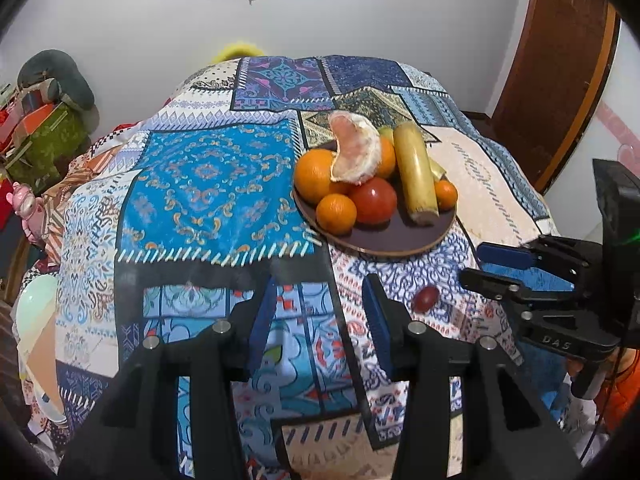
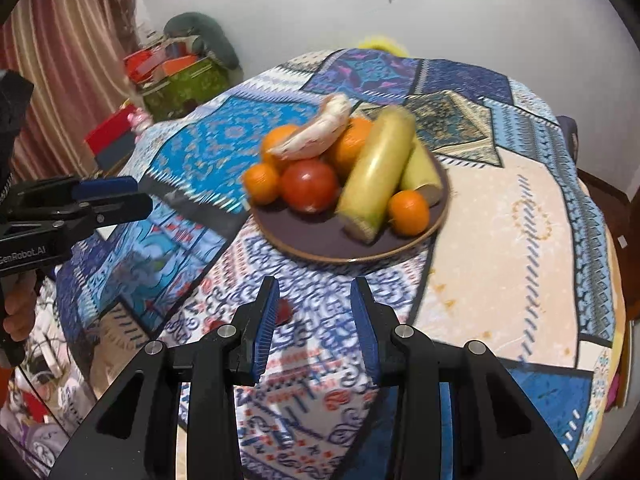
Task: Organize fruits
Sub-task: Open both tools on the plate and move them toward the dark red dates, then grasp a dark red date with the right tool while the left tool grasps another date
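Observation:
A dark round plate (image 1: 400, 236) (image 2: 320, 240) on the patterned tablecloth holds oranges (image 1: 316, 174), a red tomato (image 1: 374, 200) (image 2: 309, 186), a peeled pomelo piece (image 1: 356, 152) (image 2: 316, 132) and yellow-green cane sections (image 1: 414, 172) (image 2: 376, 172). A small red fruit (image 1: 425, 299) (image 2: 283, 311) lies on the cloth in front of the plate. My left gripper (image 1: 318, 312) is open and empty, left of the small fruit. My right gripper (image 2: 314, 316) is open and empty, just right of and above the small fruit; it also shows in the left wrist view (image 1: 476, 264).
The patchwork cloth (image 1: 208, 184) covers a round table that drops off at all sides. Boxes and a stuffed toy (image 1: 48, 92) stand by the wall at the left. A wooden door (image 1: 560, 60) is at the right. The left gripper shows at the right wrist view's left edge (image 2: 132, 196).

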The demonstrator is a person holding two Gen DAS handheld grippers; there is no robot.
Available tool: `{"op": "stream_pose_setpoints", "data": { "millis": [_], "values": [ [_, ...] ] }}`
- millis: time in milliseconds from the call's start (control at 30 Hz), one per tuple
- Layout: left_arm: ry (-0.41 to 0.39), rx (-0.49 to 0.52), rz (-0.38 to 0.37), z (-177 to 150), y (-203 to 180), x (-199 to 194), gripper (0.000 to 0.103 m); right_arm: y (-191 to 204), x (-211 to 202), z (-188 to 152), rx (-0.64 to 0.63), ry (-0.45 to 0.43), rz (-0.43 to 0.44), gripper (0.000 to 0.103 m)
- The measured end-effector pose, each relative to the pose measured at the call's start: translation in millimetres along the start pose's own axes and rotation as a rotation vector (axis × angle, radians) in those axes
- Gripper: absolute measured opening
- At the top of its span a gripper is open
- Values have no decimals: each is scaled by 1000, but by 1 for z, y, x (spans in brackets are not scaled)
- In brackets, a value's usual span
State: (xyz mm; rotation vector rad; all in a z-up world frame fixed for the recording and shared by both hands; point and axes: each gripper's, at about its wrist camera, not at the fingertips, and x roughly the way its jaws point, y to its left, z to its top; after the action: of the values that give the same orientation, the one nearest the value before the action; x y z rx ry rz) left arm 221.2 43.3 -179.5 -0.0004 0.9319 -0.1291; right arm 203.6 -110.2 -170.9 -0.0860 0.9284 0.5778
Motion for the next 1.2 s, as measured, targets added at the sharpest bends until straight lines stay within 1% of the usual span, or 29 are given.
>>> {"op": "stream_pose_setpoints", "data": {
  "millis": [100,167,233,300,433,633,767,833,867,1000,1200],
  "values": [
    [6,4,12,-6,-1,1,44,8,8,-2,-21,21,9,34],
    [9,-8,-2,-9,2,4,45,10,13,-2,-24,32,19,34],
    [7,-16,-6,-12,4,5,51,13,16,-4,-25,41,27,34],
    [-4,-16,4,-15,5,6,60,16,22,-5,-27,56,37,34],
    [13,-13,-10,-19,5,13,61,19,32,-7,-30,80,49,34],
    [33,-22,-17,-24,4,22,66,21,45,-11,-37,116,64,34],
    [62,-13,-20,-26,0,28,66,23,48,-10,-53,117,60,33],
    [78,-16,-36,-26,-3,29,66,24,47,-10,-59,113,46,29],
    [81,-18,-39,-26,-4,30,66,24,47,-9,-61,114,45,29],
    [92,-12,-54,-24,-14,31,66,20,36,-9,-45,87,43,29],
    [106,34,-68,-25,-38,31,66,5,6,-9,-13,33,19,29]
  ]
}}
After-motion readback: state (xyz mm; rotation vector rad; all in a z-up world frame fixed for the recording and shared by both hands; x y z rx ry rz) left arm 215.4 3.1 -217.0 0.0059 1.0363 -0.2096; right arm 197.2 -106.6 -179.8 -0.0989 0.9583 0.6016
